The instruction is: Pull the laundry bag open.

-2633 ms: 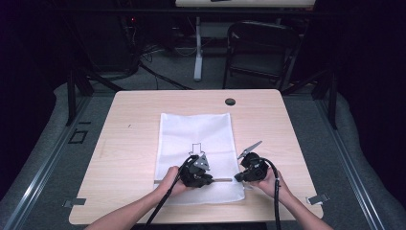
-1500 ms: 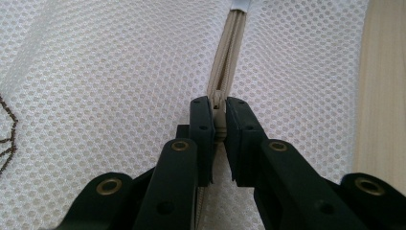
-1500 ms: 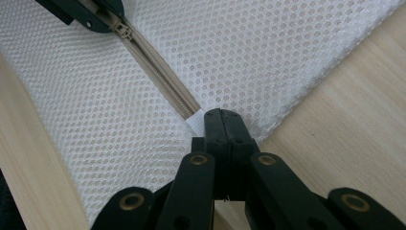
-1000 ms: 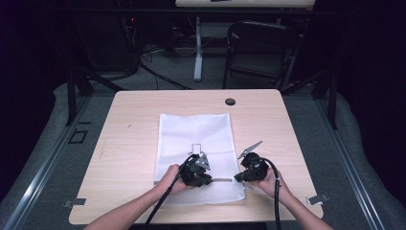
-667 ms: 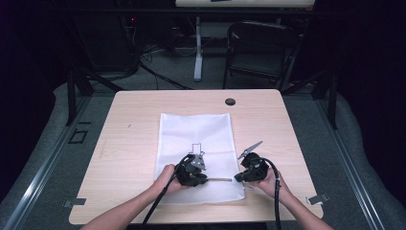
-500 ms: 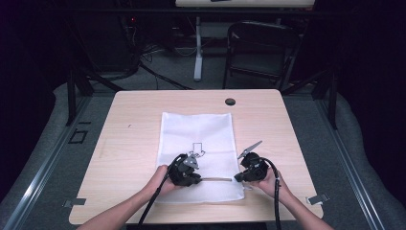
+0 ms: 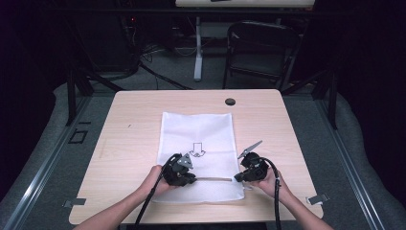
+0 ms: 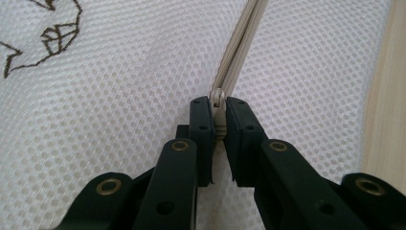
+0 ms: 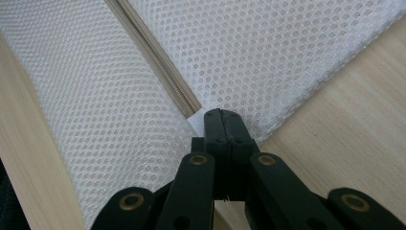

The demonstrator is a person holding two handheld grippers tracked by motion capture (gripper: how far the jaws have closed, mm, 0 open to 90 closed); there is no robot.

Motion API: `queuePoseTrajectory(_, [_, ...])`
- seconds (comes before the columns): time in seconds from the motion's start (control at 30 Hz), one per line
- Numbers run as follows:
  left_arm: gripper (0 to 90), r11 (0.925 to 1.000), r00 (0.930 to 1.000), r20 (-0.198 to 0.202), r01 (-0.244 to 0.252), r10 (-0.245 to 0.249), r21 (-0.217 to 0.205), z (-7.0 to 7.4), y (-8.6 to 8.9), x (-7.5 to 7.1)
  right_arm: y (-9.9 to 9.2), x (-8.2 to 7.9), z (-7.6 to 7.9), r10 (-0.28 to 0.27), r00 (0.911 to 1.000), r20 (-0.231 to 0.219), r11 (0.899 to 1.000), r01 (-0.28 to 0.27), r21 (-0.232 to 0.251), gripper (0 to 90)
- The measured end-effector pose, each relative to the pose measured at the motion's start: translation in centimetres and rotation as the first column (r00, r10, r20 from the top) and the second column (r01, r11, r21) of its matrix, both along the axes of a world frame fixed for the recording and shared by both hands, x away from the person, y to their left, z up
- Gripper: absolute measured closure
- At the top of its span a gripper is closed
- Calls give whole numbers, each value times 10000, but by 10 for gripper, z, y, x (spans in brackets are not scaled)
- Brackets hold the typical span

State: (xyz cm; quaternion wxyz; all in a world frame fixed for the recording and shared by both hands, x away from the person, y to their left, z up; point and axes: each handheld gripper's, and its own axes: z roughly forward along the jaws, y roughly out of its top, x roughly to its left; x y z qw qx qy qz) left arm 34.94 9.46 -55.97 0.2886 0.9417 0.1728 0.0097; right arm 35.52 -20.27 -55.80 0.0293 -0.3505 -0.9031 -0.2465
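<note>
- High view: mesh bag [image 7: 196,143] lying flat on table [image 7: 134,120], zipper [image 7: 215,179] running left-right along near edge between left gripper [image 7: 184,175] and right gripper [image 7: 239,177].
- Left gripper view: jaws nearly closed, pinching zipper pull [image 8: 218,108]; zipper track extending far, ahead of fingertips.
- Right gripper view: jaws fully closed, clamping zipper end tab [image 9: 197,120] at bag's right edge.

A white mesh bag [image 7: 198,143] lies flat on the wooden worktop [image 7: 129,143], its zipper [image 7: 213,179] running between the left tongs [image 7: 190,180] and the right tongs [image 7: 237,178]. Both tongs rest on the bag's near end. A small black disc [image 7: 230,101] sits well beyond them near the far edge.
</note>
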Motion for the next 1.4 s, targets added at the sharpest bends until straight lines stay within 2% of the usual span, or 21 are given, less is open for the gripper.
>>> queuePoseTrajectory(0.47, [822, 9999, 9999, -87, -107, 106, -84, 0, 13, 0, 0, 0, 0, -9, 10000, -8, 10000, 9, -6, 900])
queuePoseTrajectory(0.83, [822, 9996, 9997, -45, -259, 259, 64, 1, 26, -1, 1, 0, 0, 15, 10000, 40, 10000, -15, 31, 900])
queuePoseTrajectory(0.93, [822, 9995, 9994, -137, -328, 327, -47, 1, 29, -1, 0, 1, -1, 1, 10000, -5, 10000, -1, 63, 900])
queuePoseTrajectory(1.13, [823, 9996, 9996, 30, -266, 266, 99, 2, 30, -3, 1, 0, 0, -49, 10000, 31, 10000, 49, 50, 900])
queuePoseTrajectory(1.4, [823, 9995, 9995, -16, -310, 310, 107, 2, 39, -4, 0, 0, -1, 4, 10000, 52, 10000, -4, 45, 900])
